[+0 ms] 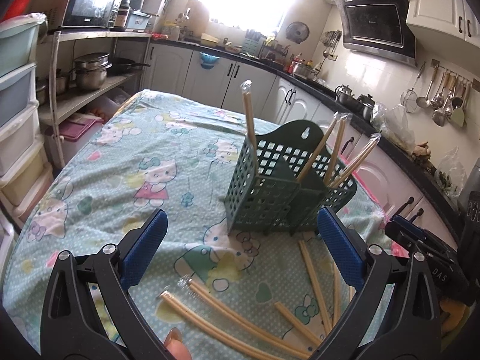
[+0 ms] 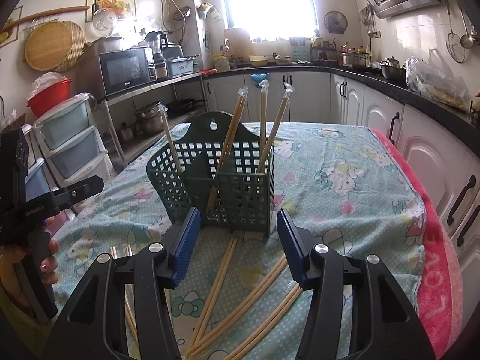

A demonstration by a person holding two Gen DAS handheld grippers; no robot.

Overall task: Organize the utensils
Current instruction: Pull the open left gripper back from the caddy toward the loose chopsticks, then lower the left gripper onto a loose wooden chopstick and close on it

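Observation:
A dark green slotted utensil basket [image 1: 270, 198] [image 2: 240, 192] stands on the table with several wrapped chopstick pairs [image 1: 250, 120] [image 2: 270, 138] upright in its compartments. More wrapped chopstick pairs [image 1: 228, 318] [image 2: 219, 288] lie loose on the cloth in front of it. My left gripper [image 1: 241, 240] is open and empty, above the loose pairs and short of the basket. My right gripper [image 2: 238, 234] is open and empty, just in front of the basket. The right gripper's body also shows at the right edge of the left wrist view [image 1: 420, 240].
The table wears a Hello Kitty cloth [image 1: 135, 162] [image 2: 345, 186] with a pink towel [image 2: 432, 270] on its right edge. Kitchen cabinets [image 2: 375, 114], a shelf with pots [image 1: 90, 72] and plastic drawers [image 1: 15, 120] surround it.

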